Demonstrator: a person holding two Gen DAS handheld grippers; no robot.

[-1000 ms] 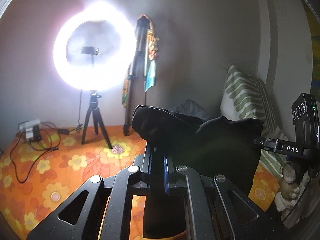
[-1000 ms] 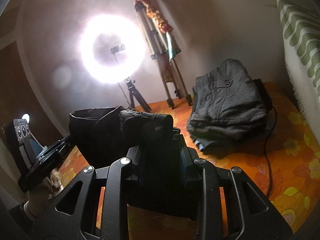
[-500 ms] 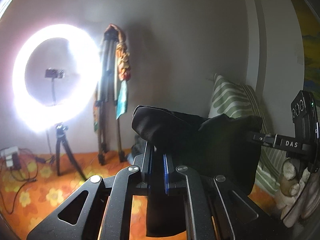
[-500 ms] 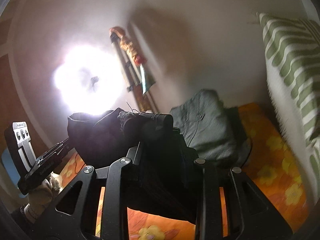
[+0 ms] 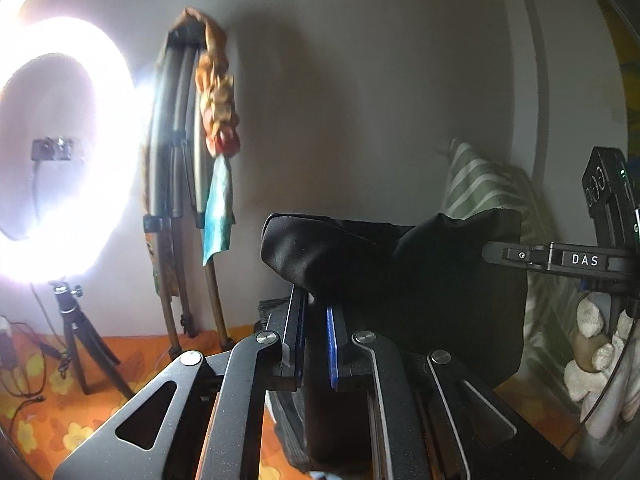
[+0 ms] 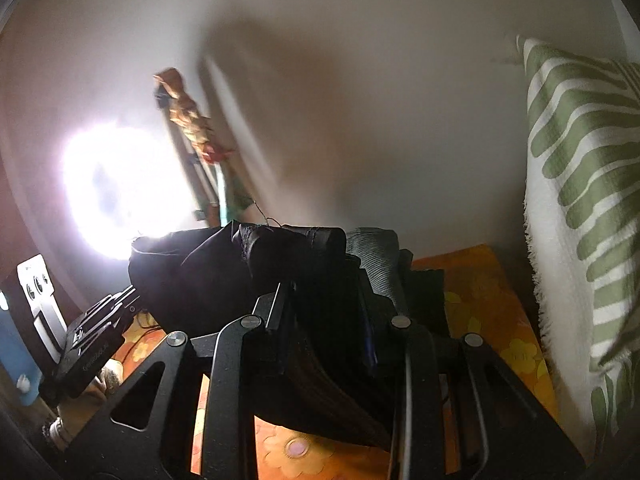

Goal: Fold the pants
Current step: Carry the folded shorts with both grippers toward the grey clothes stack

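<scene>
Black fabric pants [image 5: 400, 272] are held aloft above the orange floral sheet [image 6: 480, 300], clamped by the left gripper [image 5: 314, 312] and the right gripper [image 6: 324, 300], jaws narrow.

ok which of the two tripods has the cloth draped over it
The tall folded tripod leaning against the wall, with the orange and teal patterned cloth hanging from its top. The short black tripod only carries the glowing ring light.
</scene>
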